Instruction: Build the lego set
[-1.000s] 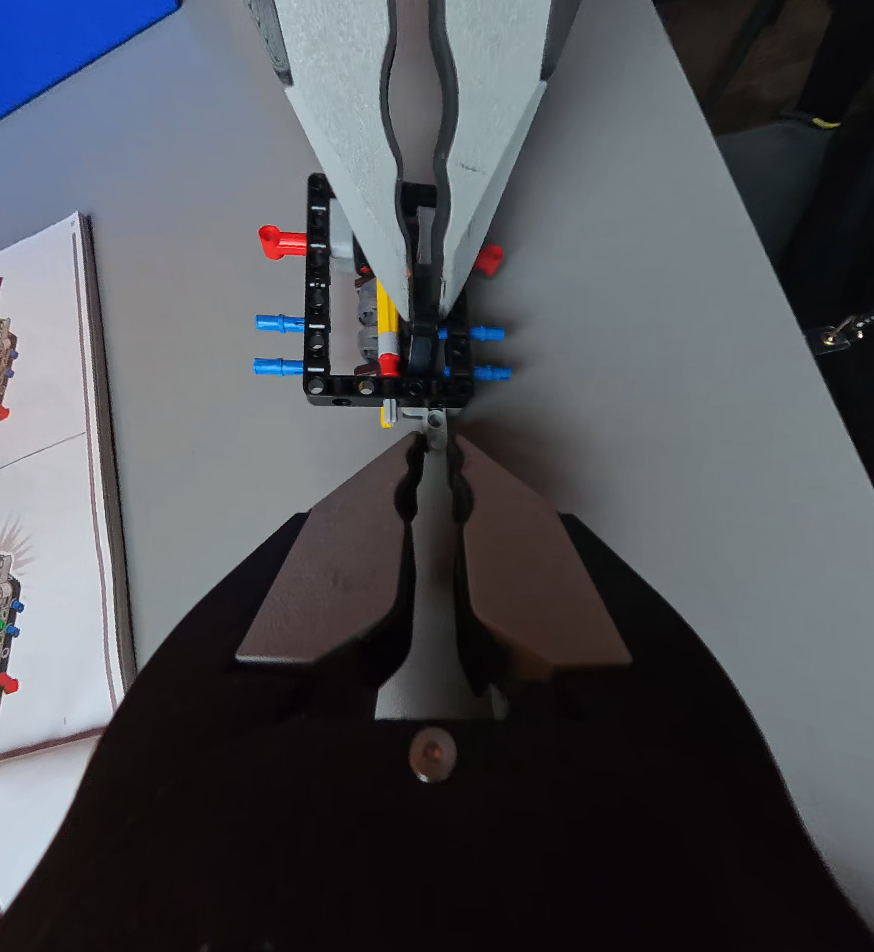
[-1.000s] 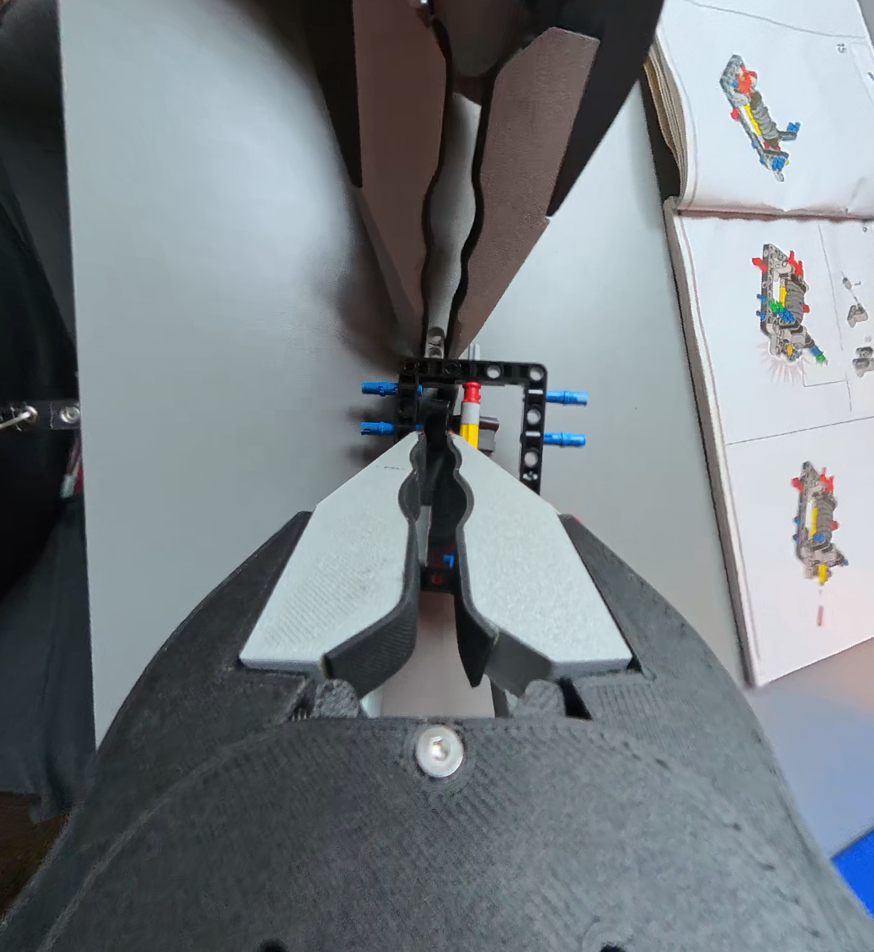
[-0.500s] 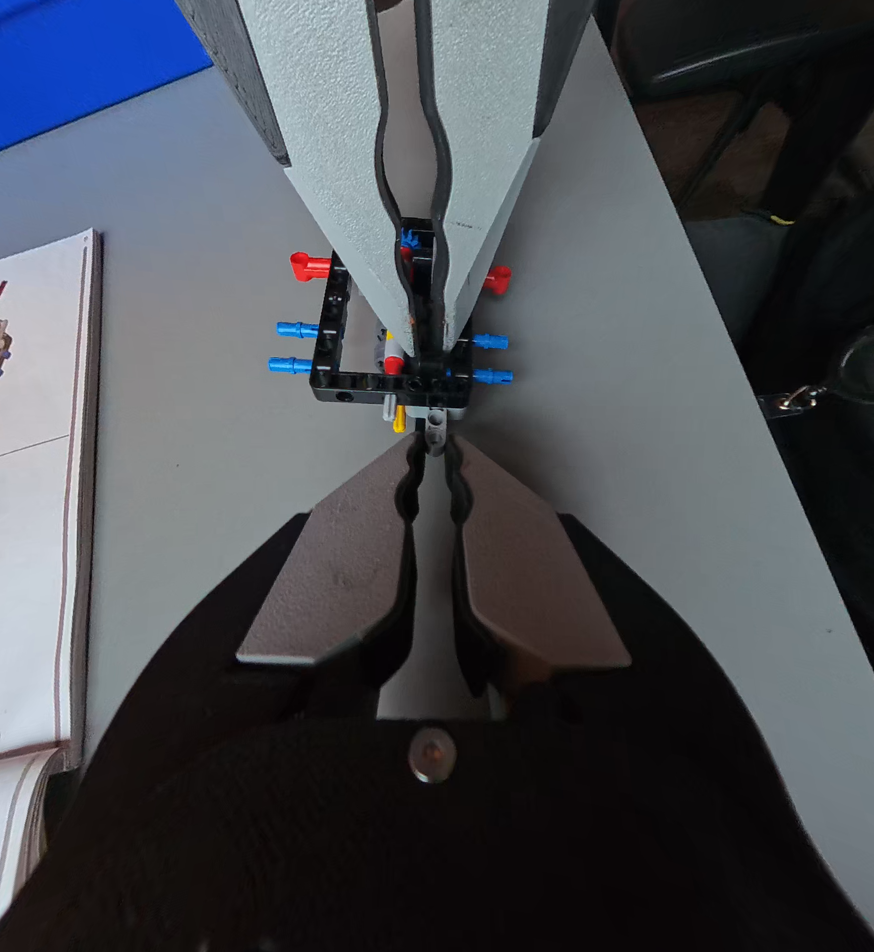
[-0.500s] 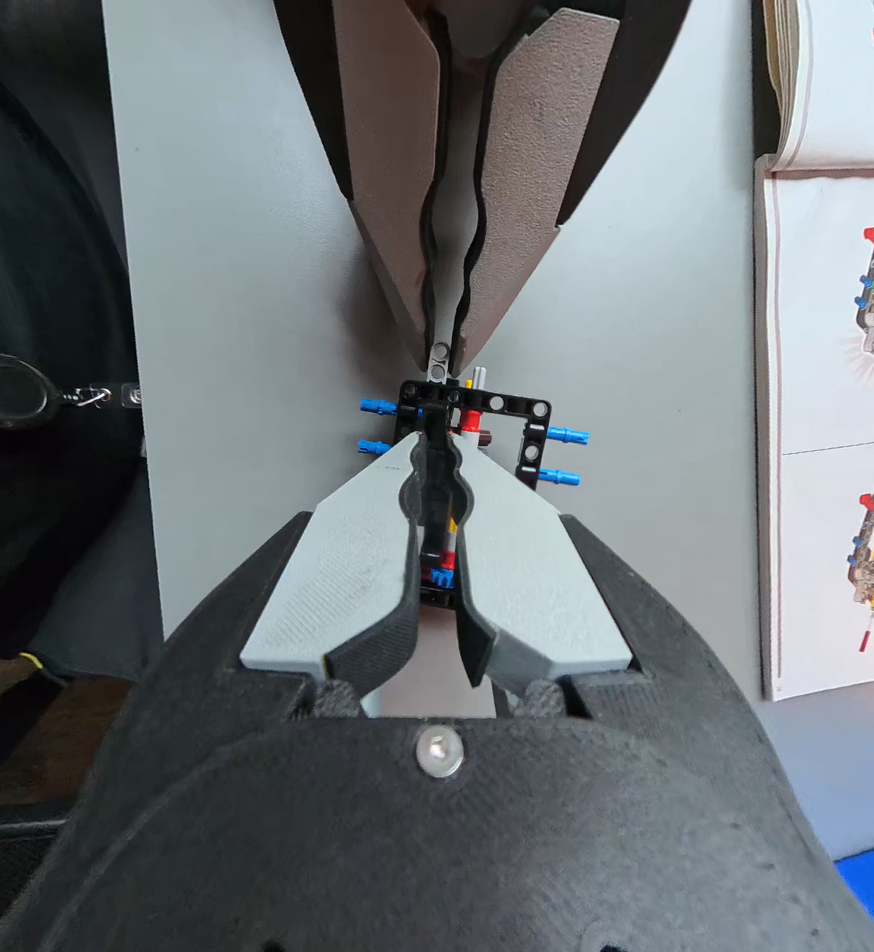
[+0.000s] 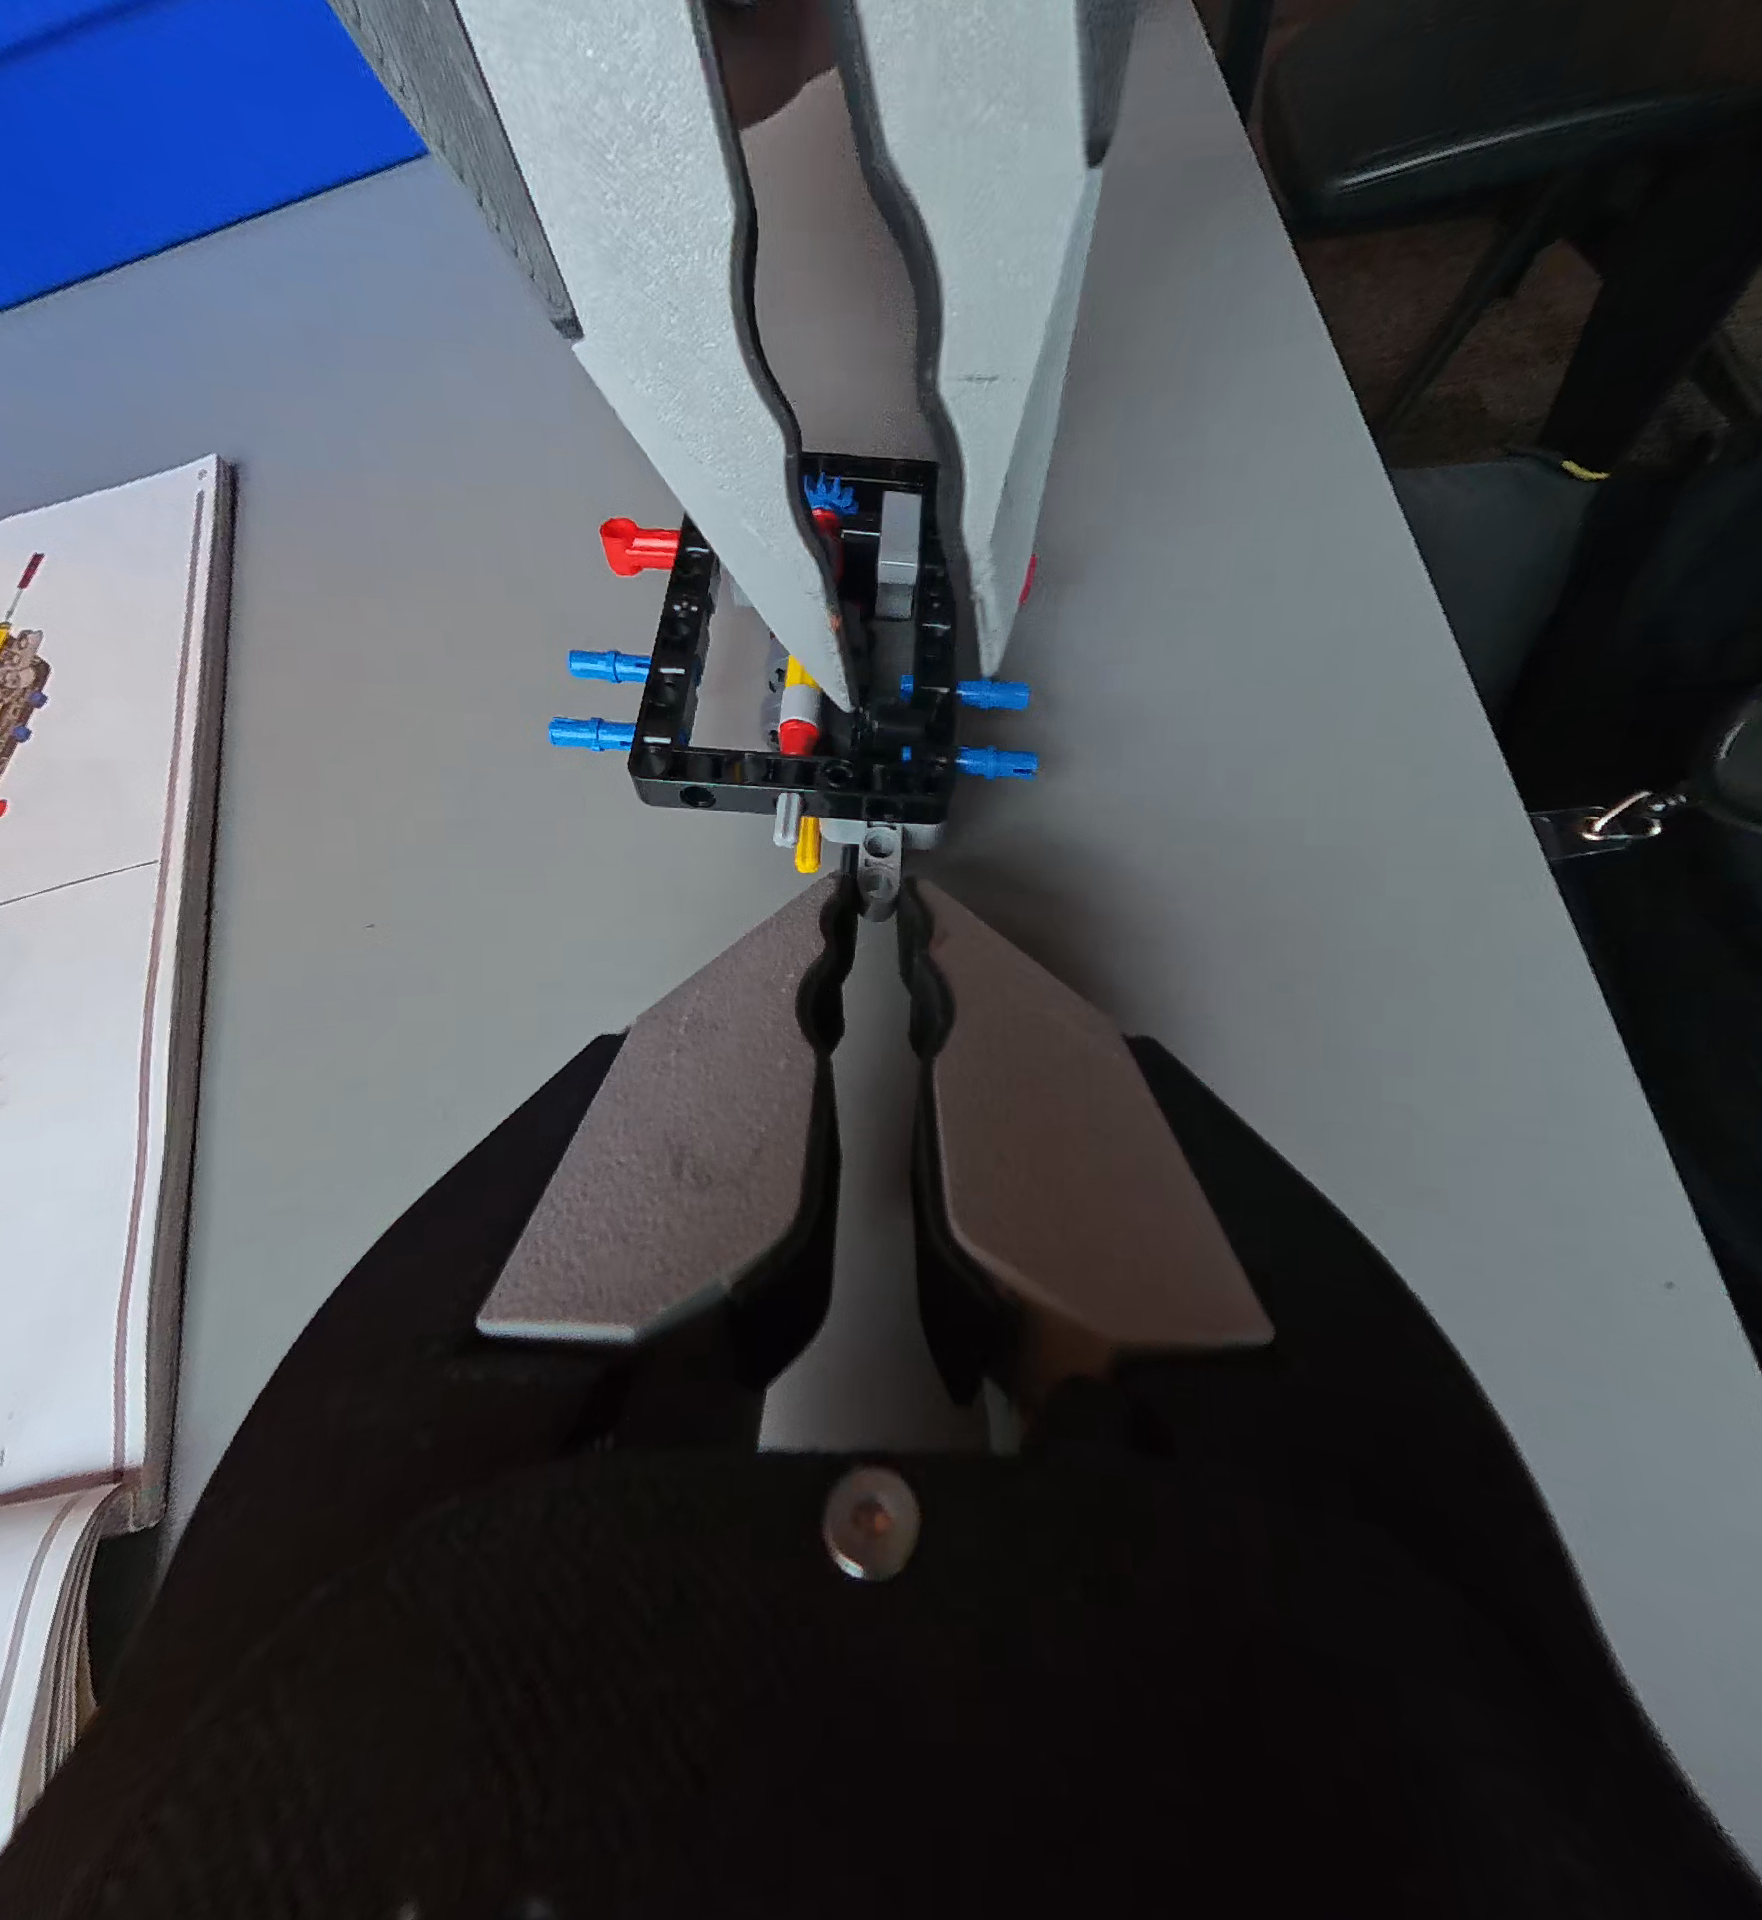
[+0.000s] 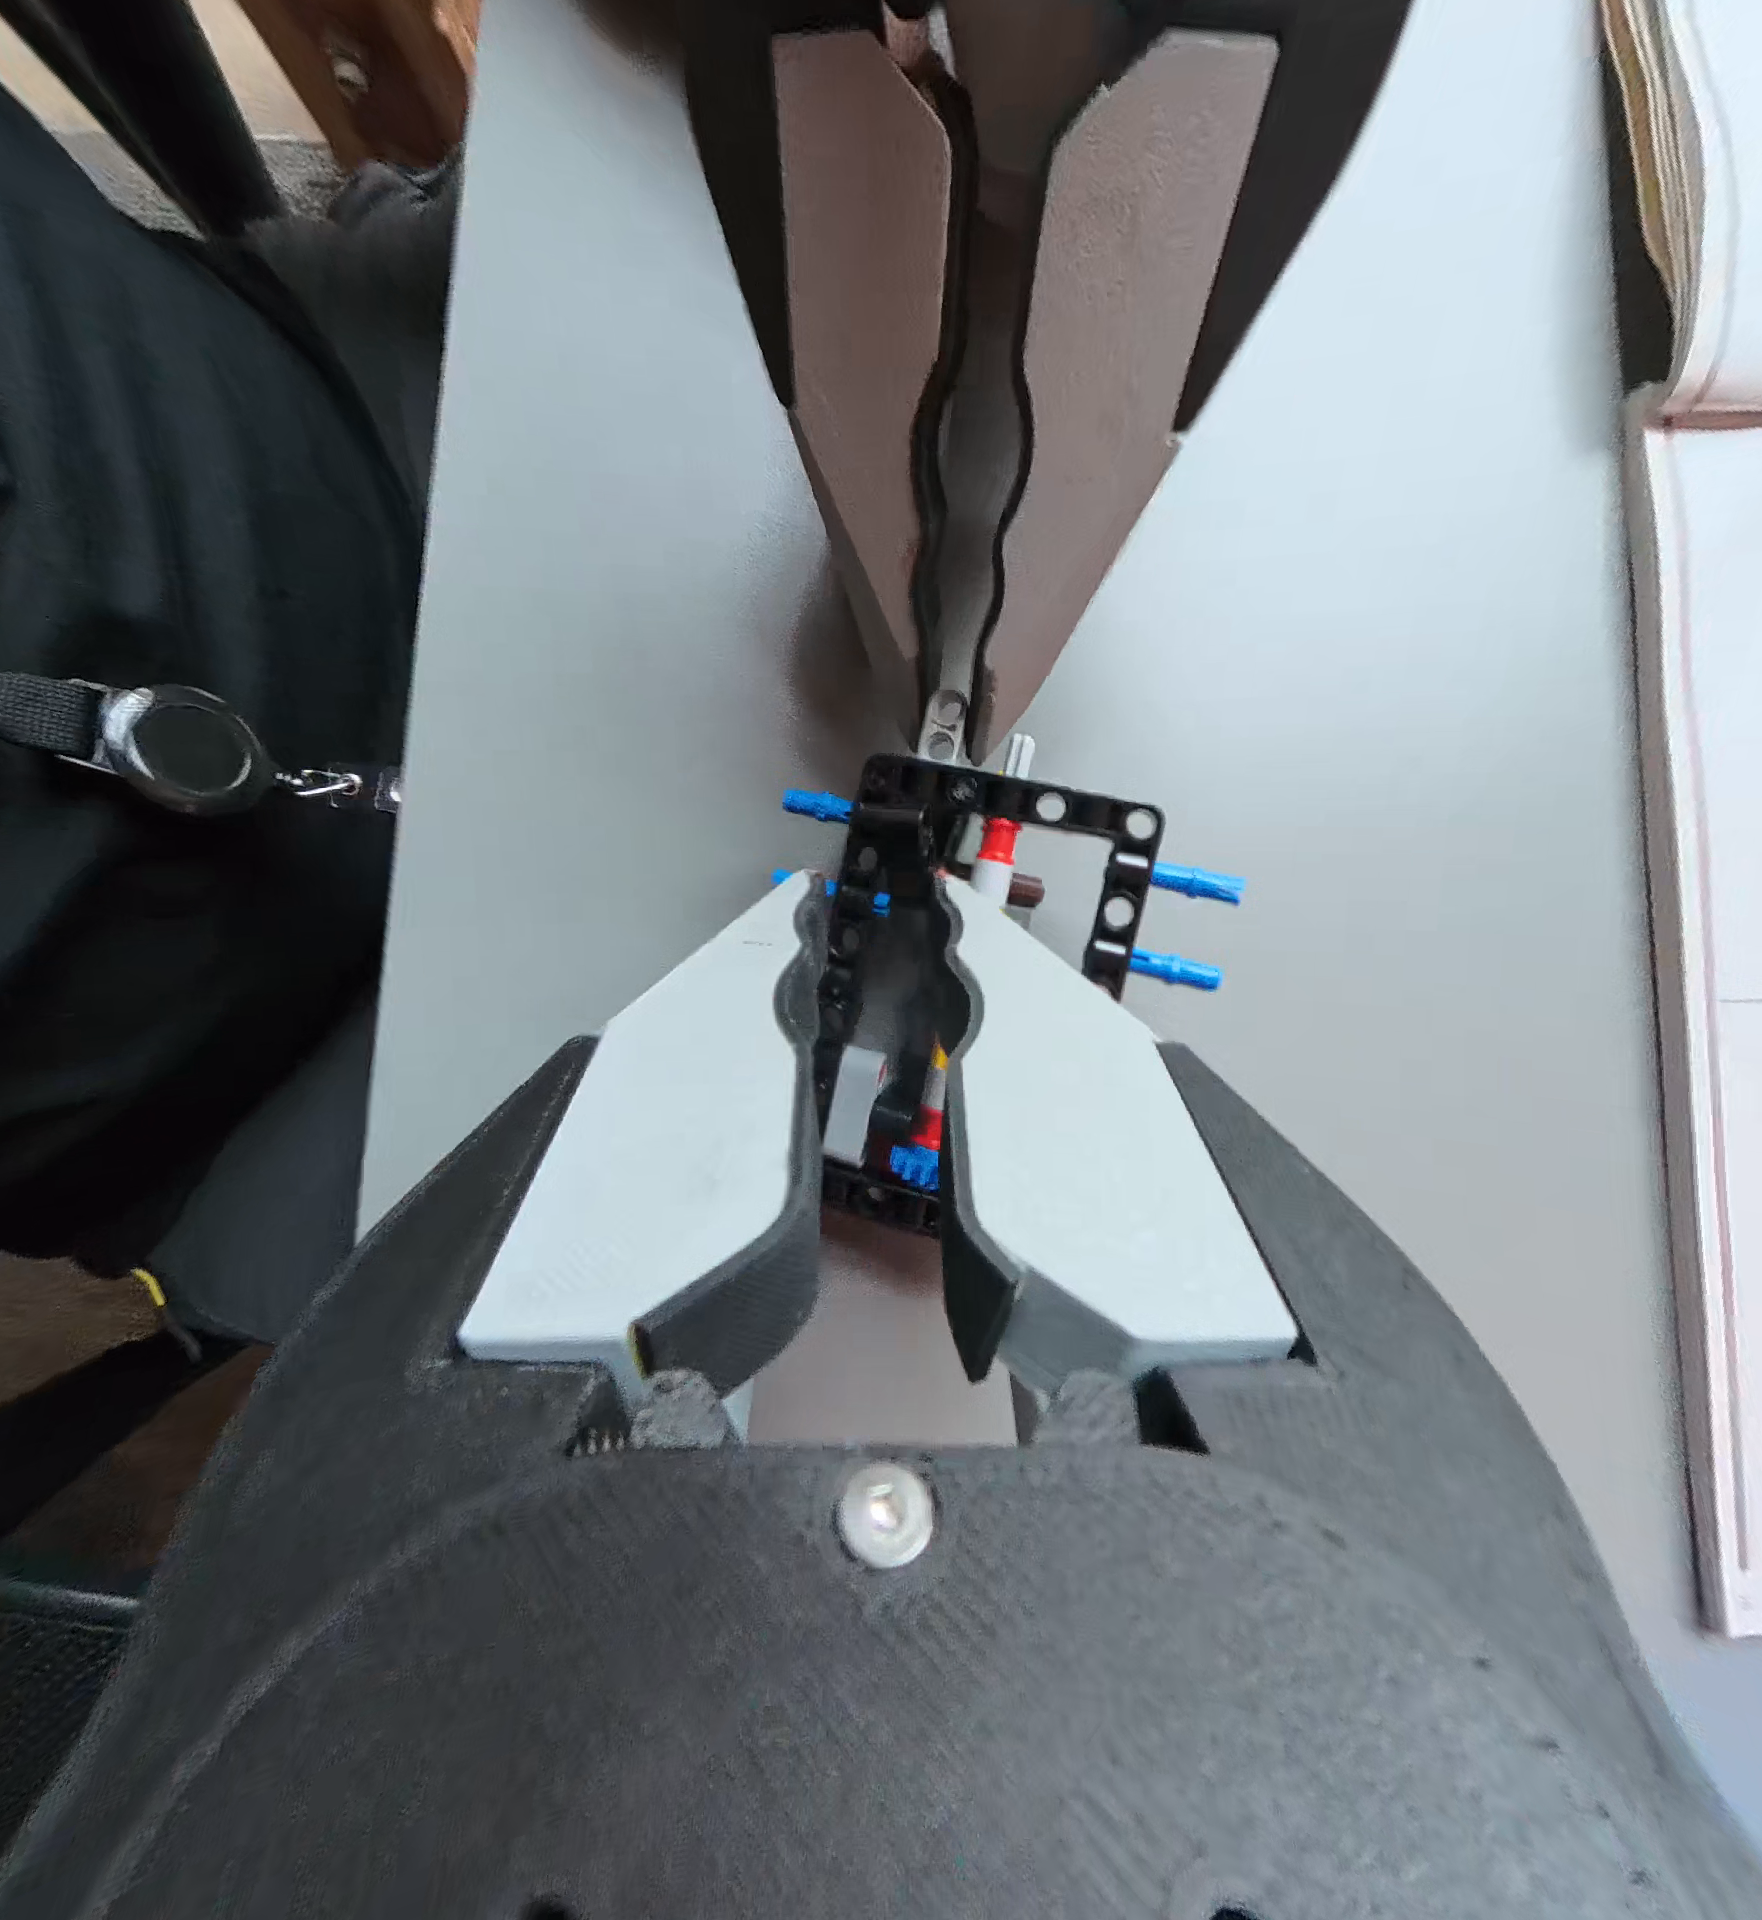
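Frame (image 5: pixel 799 774): judged light, rigid plastic, pins (image 5: pixel 596 732) liable to pop out under side load; best gripped across its black beams. It is being seen as a black rectangle with blue and red pins, lying on the table (image 5: pixel 1220 831). Right gripper (image 6: pixel 877 904) jaws are standing apart, straddling one side beam. Left gripper (image 5: pixel 872 894) jaws are being held clamped on a grey liftarm (image 5: pixel 879 852) at the frame's near edge.

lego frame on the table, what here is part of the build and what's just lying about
In the job:
black lego frame
small grey beam, in the left gripper
right gripper, straddling one side of the frame
instruction booklet, open

Lying about:
badge reel
blue surface
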The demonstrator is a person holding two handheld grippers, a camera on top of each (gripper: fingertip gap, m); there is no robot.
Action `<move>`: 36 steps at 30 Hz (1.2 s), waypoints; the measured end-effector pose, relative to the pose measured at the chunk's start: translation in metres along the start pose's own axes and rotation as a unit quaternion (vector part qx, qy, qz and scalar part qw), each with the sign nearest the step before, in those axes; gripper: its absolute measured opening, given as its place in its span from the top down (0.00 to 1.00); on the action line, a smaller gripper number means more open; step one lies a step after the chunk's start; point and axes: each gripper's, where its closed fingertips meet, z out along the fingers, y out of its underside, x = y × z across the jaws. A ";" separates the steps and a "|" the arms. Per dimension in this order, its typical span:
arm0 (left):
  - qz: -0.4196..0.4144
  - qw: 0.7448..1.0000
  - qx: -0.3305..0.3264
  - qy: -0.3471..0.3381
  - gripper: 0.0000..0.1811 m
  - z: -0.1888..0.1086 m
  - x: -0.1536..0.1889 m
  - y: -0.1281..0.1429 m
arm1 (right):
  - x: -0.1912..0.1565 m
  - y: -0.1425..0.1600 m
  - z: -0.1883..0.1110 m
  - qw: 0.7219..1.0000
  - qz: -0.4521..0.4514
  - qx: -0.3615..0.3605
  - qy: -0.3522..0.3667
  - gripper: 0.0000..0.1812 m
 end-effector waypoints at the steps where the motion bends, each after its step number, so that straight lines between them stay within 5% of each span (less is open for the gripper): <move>1: -0.003 1.000 0.003 0.000 0.97 -0.001 0.000 -0.001 | 0.003 0.001 0.000 1.000 0.006 0.003 0.003 0.92; 15: -0.018 1.000 -0.003 0.006 0.97 0.000 -0.001 0.003 | 0.004 -0.002 0.006 0.996 -0.005 -0.030 0.078 0.91; 26: -0.029 0.999 -0.017 0.003 0.93 -0.003 0.003 0.010 | 0.007 -0.001 0.008 0.997 0.034 0.000 0.064 0.92; 34: -0.038 0.999 -0.003 -0.012 0.97 -0.007 -0.002 0.008 | 0.013 -0.004 0.003 0.991 0.062 0.080 0.088 0.92; 36: -0.034 0.999 -0.008 -0.014 0.97 -0.008 -0.002 0.010 | 0.012 -0.008 -0.001 0.987 0.060 0.113 0.096 0.98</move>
